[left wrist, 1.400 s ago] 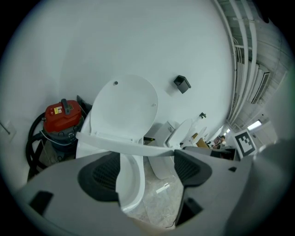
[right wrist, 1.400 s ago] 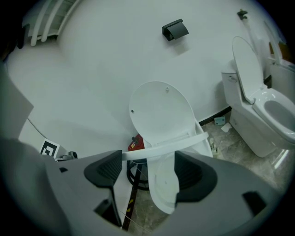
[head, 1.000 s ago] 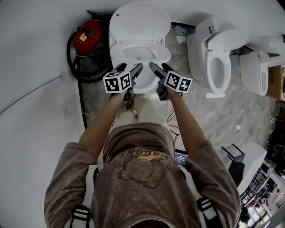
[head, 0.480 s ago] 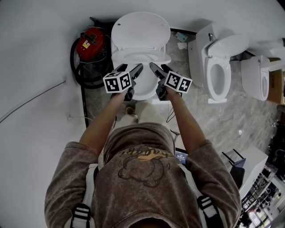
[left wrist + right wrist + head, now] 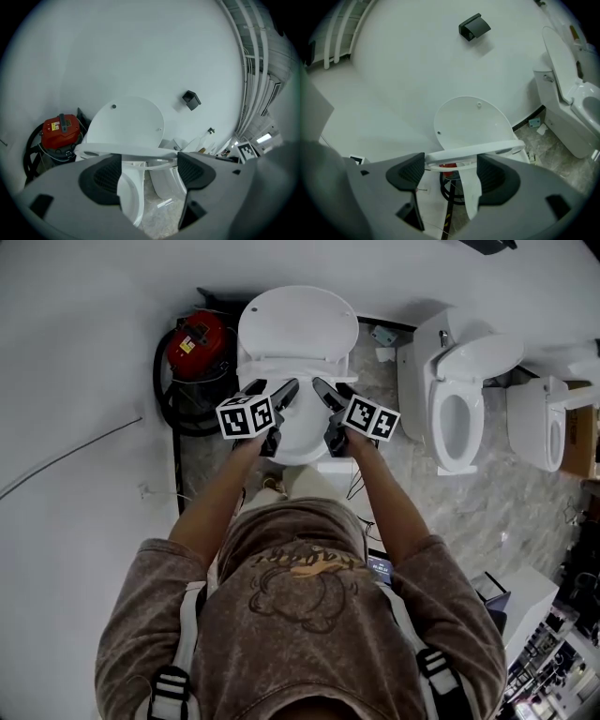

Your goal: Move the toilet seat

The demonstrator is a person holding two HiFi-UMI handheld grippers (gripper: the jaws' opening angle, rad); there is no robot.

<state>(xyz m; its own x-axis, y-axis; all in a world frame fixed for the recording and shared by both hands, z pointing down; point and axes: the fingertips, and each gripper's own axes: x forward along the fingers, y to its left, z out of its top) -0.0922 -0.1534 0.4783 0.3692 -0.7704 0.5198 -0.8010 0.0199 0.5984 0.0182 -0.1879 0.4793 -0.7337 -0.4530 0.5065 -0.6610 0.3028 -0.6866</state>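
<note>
Grey marbled floor [image 5: 487,502] and a white wall [image 5: 75,352] frame what I see from the head view. Nearest are the brown sleeves of the person carrying my tools. Beyond them, my left gripper [image 5: 272,388] and right gripper [image 5: 330,388] sit side by side over the front of the toilet bowl [image 5: 300,442]. Both point down at a slant.

Each gripper view shows its jaws standing wide apart, clamped on nothing. The toilet seat [image 5: 126,151] runs edge-on across the tips of both jaws. It looks to lie on them, though I cannot confirm contact. It sits lifted off the bowl, tilted partway up, with its front rim just ahead of the grippers.

Behind it the lid [image 5: 298,324] stands upright near the wall. A red vacuum [image 5: 197,341] with a black hose sits left of the toilet, and a second toilet [image 5: 459,399] stands well to the right.
</note>
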